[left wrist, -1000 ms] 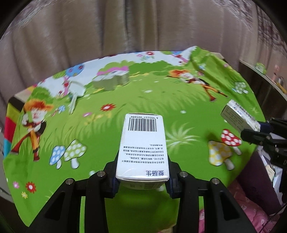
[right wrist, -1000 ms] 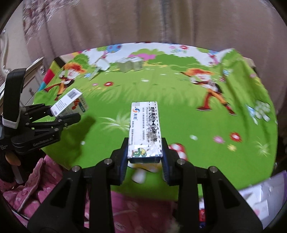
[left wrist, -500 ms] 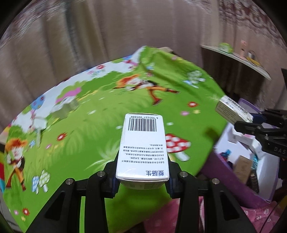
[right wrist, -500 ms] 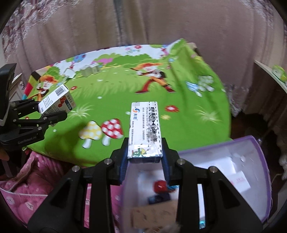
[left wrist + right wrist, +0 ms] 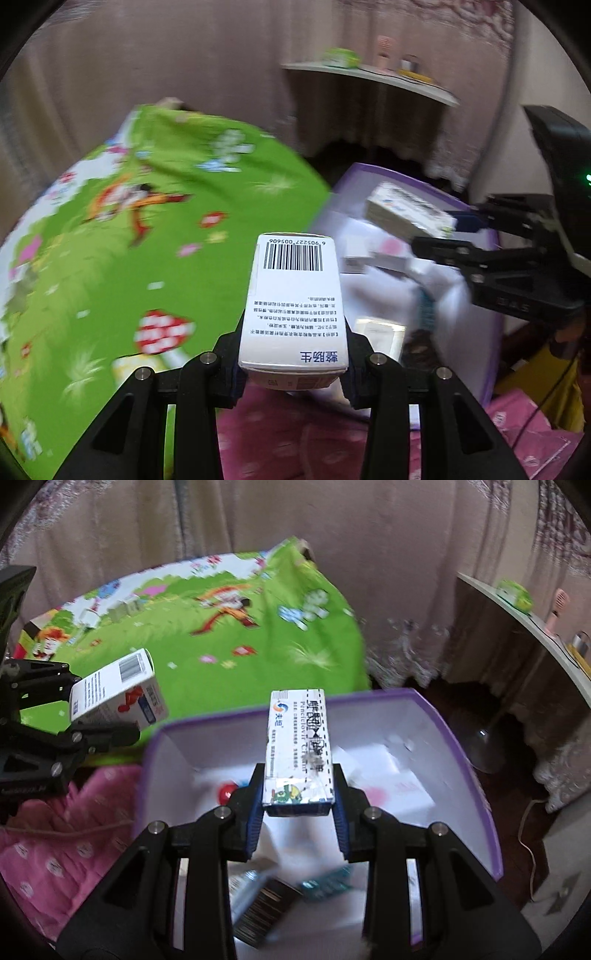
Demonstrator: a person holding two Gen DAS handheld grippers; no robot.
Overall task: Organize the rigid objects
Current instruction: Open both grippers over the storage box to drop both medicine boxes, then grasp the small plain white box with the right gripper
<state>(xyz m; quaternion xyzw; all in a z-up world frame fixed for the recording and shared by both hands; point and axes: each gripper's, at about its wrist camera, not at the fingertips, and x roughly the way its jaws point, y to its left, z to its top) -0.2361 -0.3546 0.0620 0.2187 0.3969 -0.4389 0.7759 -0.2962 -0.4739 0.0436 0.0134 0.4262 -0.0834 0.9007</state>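
White barcoded box (image 5: 295, 295), black and blue print; narrow white box (image 5: 298, 749) with blue logo; green cloth (image 5: 229, 635) patterned with cartoon mushrooms, flowers and figures; purple-rimmed bin (image 5: 476, 775), white inside; pink spotted fabric (image 5: 55, 856); black gripper fingers (image 5: 255, 812).

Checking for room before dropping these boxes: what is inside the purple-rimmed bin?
The purple-rimmed bin already holds several small cartons, a barcoded dark box and a teal packet. The right gripper and its box hide the middle.

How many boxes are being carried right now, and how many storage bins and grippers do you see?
Carried boxes: 2 (white barcode box, slim blue-and-white box)
Purple-rimmed bin: 1
Grippers: 2 (left gripper, right gripper)
Total: 5
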